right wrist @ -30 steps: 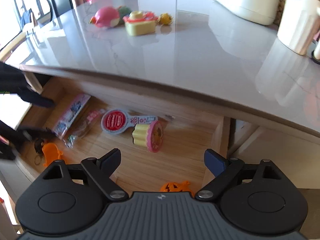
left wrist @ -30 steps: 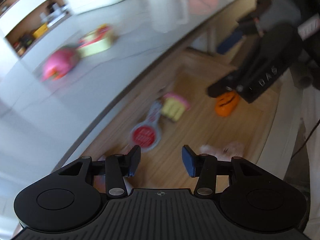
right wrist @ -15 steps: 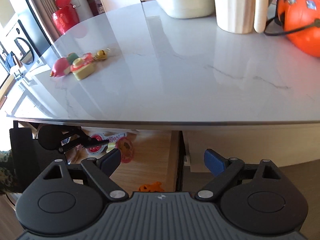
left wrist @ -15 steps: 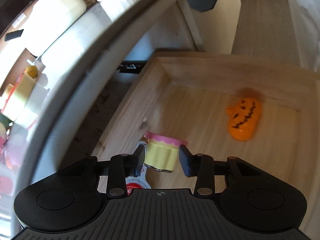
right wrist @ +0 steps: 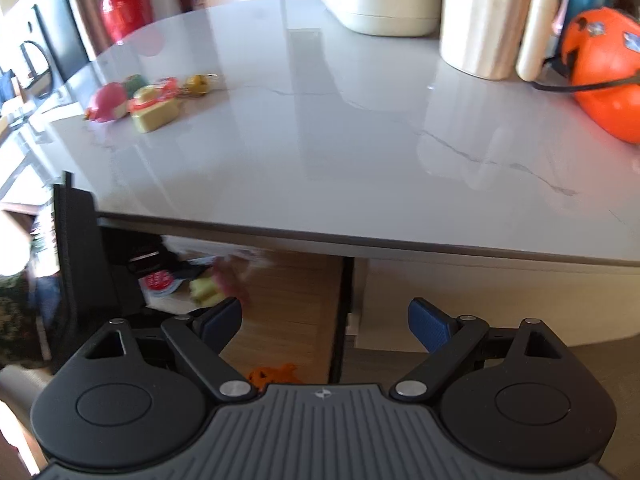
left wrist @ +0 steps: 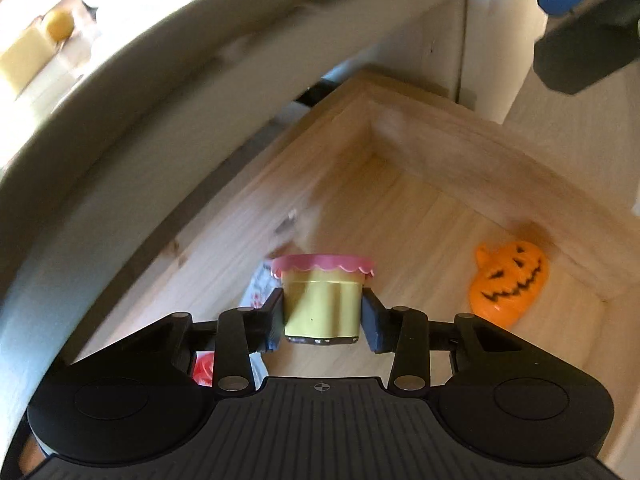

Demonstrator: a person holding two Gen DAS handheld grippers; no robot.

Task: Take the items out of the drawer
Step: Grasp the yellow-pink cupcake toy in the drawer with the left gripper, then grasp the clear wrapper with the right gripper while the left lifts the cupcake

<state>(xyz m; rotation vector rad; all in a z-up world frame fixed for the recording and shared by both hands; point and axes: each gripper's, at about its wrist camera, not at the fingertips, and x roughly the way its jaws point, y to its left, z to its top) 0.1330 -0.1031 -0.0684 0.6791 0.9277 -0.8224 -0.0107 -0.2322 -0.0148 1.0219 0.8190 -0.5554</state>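
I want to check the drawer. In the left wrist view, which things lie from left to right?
Red and white paddle → yellow tub with pink lid, between the jaws of the left gripper → orange pumpkin.

Left gripper (left wrist: 322, 316) seemingly clamped; right gripper (right wrist: 325, 320) agape

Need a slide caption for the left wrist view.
Left claw grips a yellow tub in the wooden drawer, orange pumpkin alongside.
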